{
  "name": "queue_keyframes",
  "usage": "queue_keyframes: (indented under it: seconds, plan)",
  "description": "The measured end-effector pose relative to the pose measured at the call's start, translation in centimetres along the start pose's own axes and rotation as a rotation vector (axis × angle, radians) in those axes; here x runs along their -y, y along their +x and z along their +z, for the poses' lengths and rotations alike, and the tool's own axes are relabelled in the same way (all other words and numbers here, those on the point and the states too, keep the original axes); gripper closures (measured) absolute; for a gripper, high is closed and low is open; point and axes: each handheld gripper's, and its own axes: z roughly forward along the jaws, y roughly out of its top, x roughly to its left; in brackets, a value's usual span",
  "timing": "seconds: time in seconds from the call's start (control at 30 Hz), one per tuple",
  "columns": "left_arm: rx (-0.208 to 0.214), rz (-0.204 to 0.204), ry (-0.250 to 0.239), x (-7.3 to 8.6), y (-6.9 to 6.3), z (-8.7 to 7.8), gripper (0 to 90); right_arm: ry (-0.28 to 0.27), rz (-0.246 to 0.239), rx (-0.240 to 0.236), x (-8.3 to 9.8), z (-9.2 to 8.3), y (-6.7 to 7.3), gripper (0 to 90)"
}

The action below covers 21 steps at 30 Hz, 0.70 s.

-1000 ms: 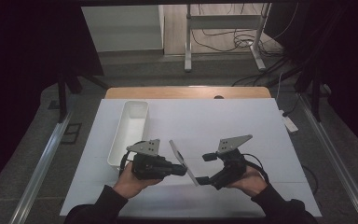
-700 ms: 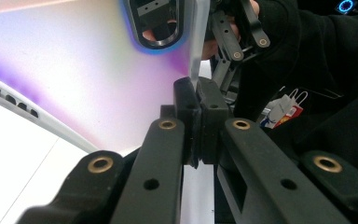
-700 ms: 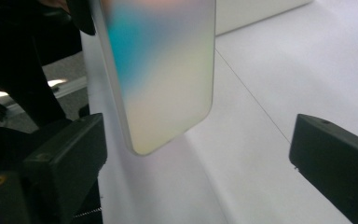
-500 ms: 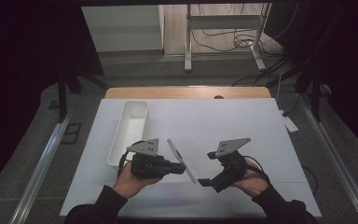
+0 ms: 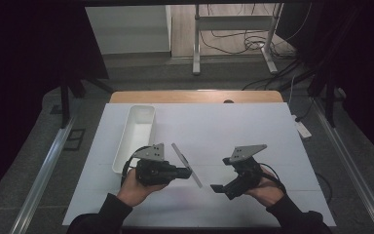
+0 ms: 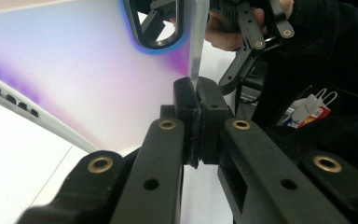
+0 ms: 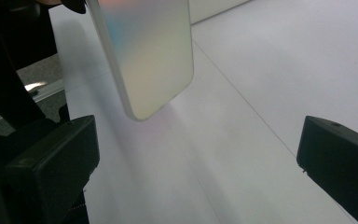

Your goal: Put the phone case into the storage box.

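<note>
Handover looks like the step in hand: we have a thin phone case (image 5: pixel 186 165), pearly and see-through, held up off the white desk (image 5: pixel 253 126) just below the middle of the high view. Our left tongs (image 5: pixel 187 171) are clamped tight on one edge of it; in the left gripper view the two black pads meet on the thin plate (image 6: pixel 196 51) near the top centre of the frame, with the camera cutout (image 6: pixel 154 25) of the case just beside them at the upper left.

Our right tongs (image 5: pixel 217 187) sit low and right of centre in the high view, a little apart from the case, with nothing between their jaws. They have just been opening and now stand at their widest; in the right gripper view the two pads sit at the lower left and lower right corners, and the rounded end of the case (image 7: pixel 144 56) hangs in the upper left, beyond them and untouched.

A white tray (image 5: pixel 135 134) lies on the desk toward the upper left of the high view, well apart from the case.

We judge that the case now rests with the left tongs alone. Next we would carry it on, likely toward the tray, keeping the clamp firm since the hold is only on a narrow edge and the case could swing or slip.
</note>
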Motion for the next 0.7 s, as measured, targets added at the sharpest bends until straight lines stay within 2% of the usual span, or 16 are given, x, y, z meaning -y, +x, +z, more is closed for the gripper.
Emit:
queue_keyframes:
  seconds: [0.27,0.7]
  plan:
    - [-0.035,-0.002,0.004,0.0,0.0,-0.3,88.0,-0.012,0.030,0.036,0.4,-0.9,-0.3,0.0]
    - [-0.081,-0.007,0.023,-0.2,0.2,-0.3,88.0,-0.002,0.046,0.094,1.2,-1.8,-0.8,0.0]
